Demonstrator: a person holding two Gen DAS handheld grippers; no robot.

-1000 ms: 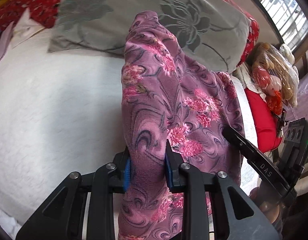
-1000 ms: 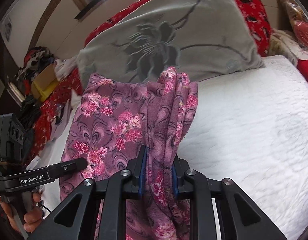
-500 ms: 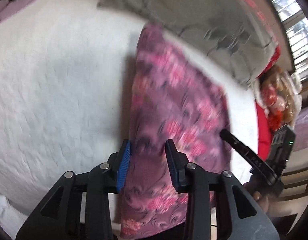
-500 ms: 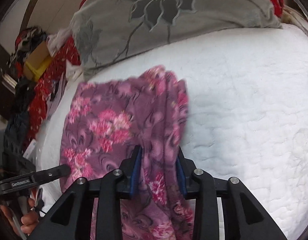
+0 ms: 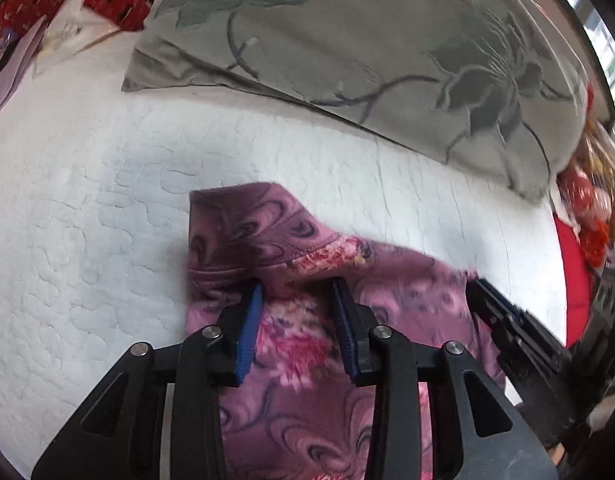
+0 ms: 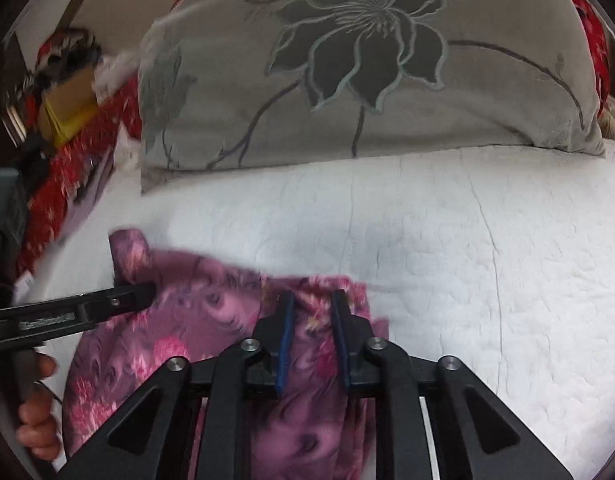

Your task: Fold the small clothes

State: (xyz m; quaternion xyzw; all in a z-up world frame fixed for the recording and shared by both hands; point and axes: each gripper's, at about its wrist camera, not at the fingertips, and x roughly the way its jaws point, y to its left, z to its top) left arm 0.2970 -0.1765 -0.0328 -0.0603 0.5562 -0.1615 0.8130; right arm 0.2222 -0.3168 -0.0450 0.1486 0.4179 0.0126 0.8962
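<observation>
While no real container shows, the bed (image 5: pixel 87 200) serves as the holder: its white quilted cover bears the garment (image 5: pixel 307 360), and a grey pillow (image 6: pixel 347 80) with a dark flower pattern lies along the far side, well apart from the cloth. Red patterned bedding (image 6: pixel 63 176) and a yellow box (image 6: pixel 67 112) sit at the edge, blurred.

Spread low on the cover, the garment is mauve fleece with swirls and pink flower clusters. Its far edge is turned over, showing a stitched hem and a darker underside in the left view; in the right view the cloth bunches into soft folds near the fingers.

At the left gripper (image 5: pixel 297 320), the blue pads stand at a moderate gap with cloth lying between them, not visibly pinched. At the right gripper (image 6: pixel 312 332), the jaws are closing, narrow, with a ridge of cloth between the pads; whether they press it I cannot tell. A hand (image 6: pixel 35 420) grips the left tool's handle at the right view's edge.
</observation>
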